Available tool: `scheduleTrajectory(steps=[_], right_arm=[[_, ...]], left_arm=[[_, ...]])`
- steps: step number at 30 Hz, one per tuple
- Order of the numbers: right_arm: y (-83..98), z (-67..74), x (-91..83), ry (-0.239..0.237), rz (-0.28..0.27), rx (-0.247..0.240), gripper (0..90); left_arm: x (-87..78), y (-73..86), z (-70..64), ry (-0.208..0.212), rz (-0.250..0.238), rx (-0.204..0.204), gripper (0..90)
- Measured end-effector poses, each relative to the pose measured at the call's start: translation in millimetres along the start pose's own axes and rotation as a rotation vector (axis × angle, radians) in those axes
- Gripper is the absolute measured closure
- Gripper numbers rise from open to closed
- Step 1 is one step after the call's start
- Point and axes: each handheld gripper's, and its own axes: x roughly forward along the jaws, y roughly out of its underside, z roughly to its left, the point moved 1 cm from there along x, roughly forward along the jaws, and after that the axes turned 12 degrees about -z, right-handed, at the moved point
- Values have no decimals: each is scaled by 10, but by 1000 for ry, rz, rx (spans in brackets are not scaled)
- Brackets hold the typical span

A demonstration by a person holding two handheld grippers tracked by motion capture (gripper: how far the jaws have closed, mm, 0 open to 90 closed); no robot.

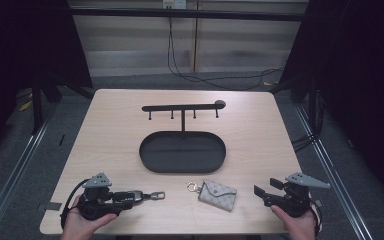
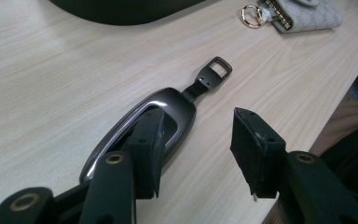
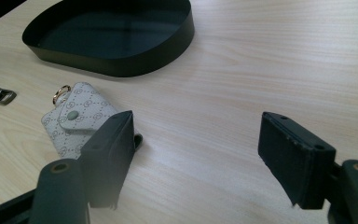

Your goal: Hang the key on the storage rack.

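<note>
Two grippers rest low at the near edge: our left gripper [image 2: 198, 156] has its jaws spread beside, seemingly not pinching, the dark key fob [image 2: 144, 128], our right gripper [image 3: 205, 161] gapes near the small pouch [image 1: 217, 194], so next we close on the fob.

Grippers: two, left [image 1: 130, 196] and right [image 1: 264, 192], near edge
Key fobs: one [image 1: 139, 195], near left
Pouches: one [image 1: 217, 194], near centre
Trays: one [image 1: 182, 167], centre
Hook racks: one [image 1: 182, 107], far; four hooks
</note>
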Motion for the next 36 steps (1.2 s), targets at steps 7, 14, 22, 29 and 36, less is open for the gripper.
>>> scheduleTrajectory(steps=[7, 14, 22, 29, 36], right_arm=[[4, -4, 3, -11, 4, 10, 259], [6, -9, 6, -16, 5, 14, 256], [3, -3, 9, -25, 9, 19, 252], [8, -6, 18, -23, 17, 15, 251], [12, -3, 23, -30, 21, 7, 241]], left_arm=[[44, -107, -56, 34, 63, 52, 531], [104, -254, -116, 53, 134, 104, 562], [177, -418, -169, 87, 175, 129, 565], [298, -551, -189, 148, 214, 139, 543], [447, -626, -268, 157, 307, 215, 572]])
